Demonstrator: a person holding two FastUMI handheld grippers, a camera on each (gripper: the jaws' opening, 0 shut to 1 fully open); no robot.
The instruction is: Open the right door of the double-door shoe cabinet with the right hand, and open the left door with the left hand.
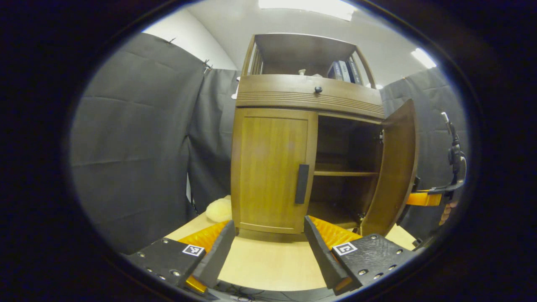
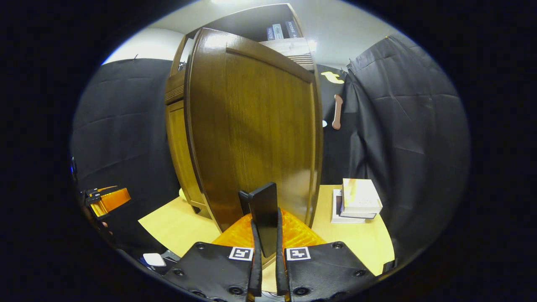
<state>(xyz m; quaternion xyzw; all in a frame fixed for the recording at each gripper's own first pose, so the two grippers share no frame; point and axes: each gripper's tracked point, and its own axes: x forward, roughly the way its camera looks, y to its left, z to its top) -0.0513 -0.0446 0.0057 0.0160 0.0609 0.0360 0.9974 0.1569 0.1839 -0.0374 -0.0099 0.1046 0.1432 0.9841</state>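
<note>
Shoe cabinet: the shoe cabinet [image 1: 310,96] stood on the pale wooden bench [image 1: 268,260], toward its far edge.
Right door: the right door [image 2: 256,126] stood swung well out from the cabinet front, baring a dark inside with one shelf [image 1: 346,172].
Right door handle: the dark upright right door handle [image 2: 263,214] stood at the door's lower free edge.
Right gripper: the right gripper [image 2: 266,251] had its jaws nearly closed, both fingers pressing on that handle.
Left door: the left door [image 1: 272,167] sat flat in the cabinet front, closed, with its dark handle [image 1: 301,183] by the inner edge.
Left gripper: the left gripper [image 1: 268,247] hung before the left door, jaws spread wide and holding nothing.
Books: a small stack of books [image 2: 356,200] lay near the bench's right edge, beside the cabinet.
</note>
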